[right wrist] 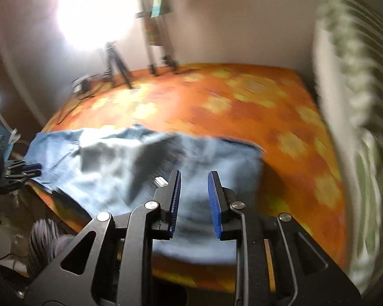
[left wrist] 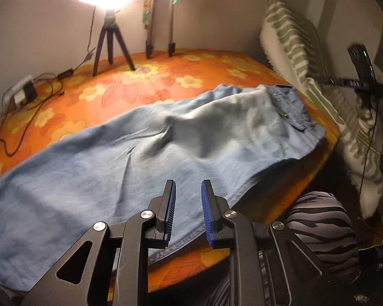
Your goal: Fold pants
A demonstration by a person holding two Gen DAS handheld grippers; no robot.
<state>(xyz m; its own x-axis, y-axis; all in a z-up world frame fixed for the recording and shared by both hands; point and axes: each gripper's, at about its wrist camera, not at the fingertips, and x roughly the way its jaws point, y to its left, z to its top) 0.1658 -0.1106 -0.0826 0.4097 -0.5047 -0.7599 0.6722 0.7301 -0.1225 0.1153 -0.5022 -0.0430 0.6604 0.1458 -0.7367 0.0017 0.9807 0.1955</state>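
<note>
Both grippers hover over the light blue cotton pants (left wrist: 145, 150) with nothing held — the left gripper (left wrist: 189, 191) and the right gripper (right wrist: 194, 182) each show narrow, parted jaws, cloth below but not pinched. The pants lie lengthwise on the orange flower-patterned bench (left wrist: 166, 76), their near edge right at its front rim. A careless drag there could pull the fabric off the edge; the rumpled shadowed creases risk being folded in.

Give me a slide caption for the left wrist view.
Left gripper open above blue pants laid across the orange floral table.
</note>
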